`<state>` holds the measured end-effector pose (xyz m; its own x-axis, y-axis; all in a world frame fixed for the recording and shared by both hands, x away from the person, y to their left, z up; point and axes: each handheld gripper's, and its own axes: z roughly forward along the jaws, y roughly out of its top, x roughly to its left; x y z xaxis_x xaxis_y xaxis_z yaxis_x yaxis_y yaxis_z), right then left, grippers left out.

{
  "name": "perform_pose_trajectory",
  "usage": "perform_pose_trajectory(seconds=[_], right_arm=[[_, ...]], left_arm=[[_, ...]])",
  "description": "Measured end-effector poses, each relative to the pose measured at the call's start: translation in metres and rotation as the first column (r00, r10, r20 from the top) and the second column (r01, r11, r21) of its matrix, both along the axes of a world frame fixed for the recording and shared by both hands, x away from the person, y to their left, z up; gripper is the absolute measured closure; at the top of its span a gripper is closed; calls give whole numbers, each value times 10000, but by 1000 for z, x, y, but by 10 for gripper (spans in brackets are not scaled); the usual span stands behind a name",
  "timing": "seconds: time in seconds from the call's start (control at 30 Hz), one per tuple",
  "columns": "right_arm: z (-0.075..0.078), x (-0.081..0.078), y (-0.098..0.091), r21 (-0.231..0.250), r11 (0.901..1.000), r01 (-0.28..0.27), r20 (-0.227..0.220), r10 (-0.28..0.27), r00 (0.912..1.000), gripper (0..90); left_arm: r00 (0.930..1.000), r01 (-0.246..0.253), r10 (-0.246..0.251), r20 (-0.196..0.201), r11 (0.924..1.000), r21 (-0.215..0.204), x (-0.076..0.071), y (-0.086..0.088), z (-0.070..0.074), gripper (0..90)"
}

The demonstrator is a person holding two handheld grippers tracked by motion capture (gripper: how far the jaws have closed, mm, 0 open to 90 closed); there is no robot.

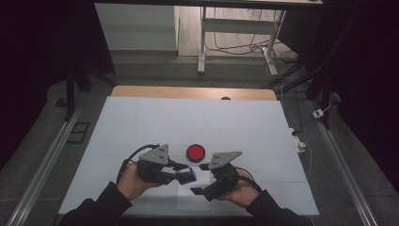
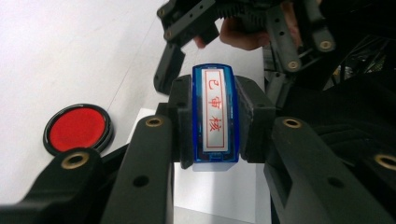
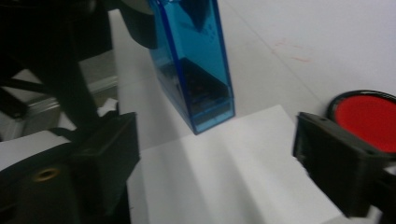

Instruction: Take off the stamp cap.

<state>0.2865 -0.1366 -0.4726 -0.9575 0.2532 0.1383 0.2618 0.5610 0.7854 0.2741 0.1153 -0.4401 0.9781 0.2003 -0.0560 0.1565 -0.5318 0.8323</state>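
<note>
L hand [image 1: 129, 183] comes in from the bottom edge w/ the left tool [image 1: 181, 173] clamped on a blue stamp [image 1: 187, 175]; in the left gripper view the pads press both long sides of the stamp [image 2: 215, 116], whose white label w/ red characters faces the camera. Stamp sits low over the white counter [image 1: 141, 122], just above a sheet of white paper [image 3: 224, 182] near the front edge; can't tell if its base touches the paper. In the right gripper view its clear blue body [image 3: 194, 65] stands tilted, lower end by the paper's far edge. Red ink pad [image 1: 195, 152], round w/ black rim, lies on the counter just beyond and between the two tools, apart from the stamp. R hand [image 1: 240, 190] holds the right tool [image 1: 201, 179] just beside the stamp, jaws wide, nothing between them, no contact w/ the stamp.
</note>
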Motion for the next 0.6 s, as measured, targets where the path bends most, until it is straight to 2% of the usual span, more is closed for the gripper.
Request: perform_pose_trajectory(seconds=[0.07, 0.13, 0.17, 0.23, 0.33, 0.6], right_arm=[[0, 0, 0, 114, 9999, -115, -70, 116, 9999, 186], [0, 1, 0, 300, 9989, -354, -165, 359, 9992, 270], [0, 1, 0, 300, 9989, -354, -165, 359, 9992, 270], [0, 3, 1, 370, 9974, -620, -186, 627, 9979, 350], [-1, 5, 2, 522, 9953, -820, -276, 835, 9961, 414], [-3, 8, 5, 763, 9874, -1389, -400, 1423, 9890, 525]], left_arm=[[10000, 40, -39, 27, 10000, -40, 0, 0, 0, 705], [9999, 140, -139, 37, 9998, -135, 0, 0, 0, 705], [9998, 183, -182, 47, 9997, -178, 0, -1, 1, 705], [9997, 227, -225, 87, 9994, -267, 0, -1, 1, 705], [9995, 300, -295, 108, 9984, -472, 0, 0, 2, 705], [9984, 528, -512, 241, 9960, -721, 0, -1, 3, 705]])
